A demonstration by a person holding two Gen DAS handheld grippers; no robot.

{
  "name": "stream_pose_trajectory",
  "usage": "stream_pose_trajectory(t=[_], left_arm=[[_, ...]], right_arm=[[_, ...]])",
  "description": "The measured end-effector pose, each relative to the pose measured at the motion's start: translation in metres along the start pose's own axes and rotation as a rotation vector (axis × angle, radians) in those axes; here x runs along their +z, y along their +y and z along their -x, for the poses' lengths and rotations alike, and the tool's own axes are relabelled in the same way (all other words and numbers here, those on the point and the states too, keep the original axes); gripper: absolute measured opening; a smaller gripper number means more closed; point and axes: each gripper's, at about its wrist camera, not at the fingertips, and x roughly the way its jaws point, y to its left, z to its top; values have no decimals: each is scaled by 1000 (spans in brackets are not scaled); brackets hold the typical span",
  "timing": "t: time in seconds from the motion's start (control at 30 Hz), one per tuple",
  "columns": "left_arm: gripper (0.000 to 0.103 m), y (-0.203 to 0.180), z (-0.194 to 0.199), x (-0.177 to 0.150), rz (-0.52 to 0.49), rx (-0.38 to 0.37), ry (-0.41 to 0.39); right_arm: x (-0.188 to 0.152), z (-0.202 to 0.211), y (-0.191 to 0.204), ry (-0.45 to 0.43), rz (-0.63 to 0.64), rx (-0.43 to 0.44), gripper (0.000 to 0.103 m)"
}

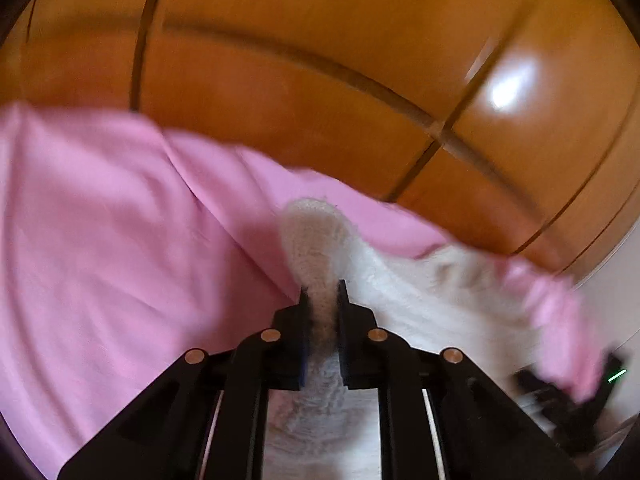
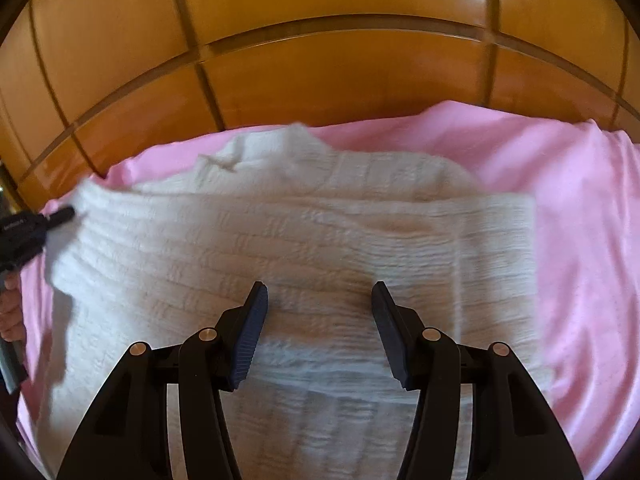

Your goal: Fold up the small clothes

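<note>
While it lies spread on the pink sheet (image 2: 560, 208) in front of the wooden panels (image 2: 320, 60), the white ribbed knit garment (image 2: 280, 232) looks soft and thick, folded into a broad band with a second layer showing behind. We see its long side running left to right in the right wrist view. Our left tongs (image 1: 323, 294) pinch a raised fold of the knit, while our right tongs (image 2: 319, 300) stand half open just above it, holding nothing.

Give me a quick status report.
Left hand-held gripper shut on white knit garment. Right hand-held gripper open above it. Garment on pink sheet. Nothing in the way.
</note>
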Motion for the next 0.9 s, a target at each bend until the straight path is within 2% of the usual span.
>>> stream_pose_trajectory(t=[0.03,0.1,0.13,0.2,0.23,0.3,0.37,0.4,0.47,0.53,0.57,0.63,0.77,0.9], left_arm=[[11,-6,-13,-3,-52,77,28],[21,-11,-42,-11,-104,201,117],[23,-11,-48,-16,-114,220,130],[33,-13,-41,-16,-96,258,81],[35,-13,-32,-14,-57,275,53],[32,-16,-10,-14,-11,248,-27],[32,-33,0,-18,-76,209,-52],[32,-35,3,-23,-111,196,-50],[36,-47,-12,-29,-173,177,5],[36,-48,-33,-37,-189,215,68],[36,-45,-42,-39,-172,222,75],[36,-37,-45,-38,-128,208,69],[36,-36,-36,-34,-118,218,62],[44,-42,-7,-40,-90,213,30]], right_arm=[[-2,-2,4,-6,13,-16,53],[-7,-6,13,-27,58,-54,55],[-9,-8,14,-34,63,-66,55],[-9,-9,12,-38,52,-62,56],[-9,-9,10,-41,42,-54,57],[-9,-9,8,-39,31,-47,58],[-7,-8,9,-37,32,-55,59],[-6,-9,10,-36,36,-60,60],[-4,-12,12,-32,45,-69,61],[-3,-14,11,-32,41,-63,63],[-4,-16,9,-35,39,-59,63],[-3,-19,9,-37,37,-58,65],[-5,-20,12,-47,48,-73,66],[-6,-20,10,-53,36,-59,66]])
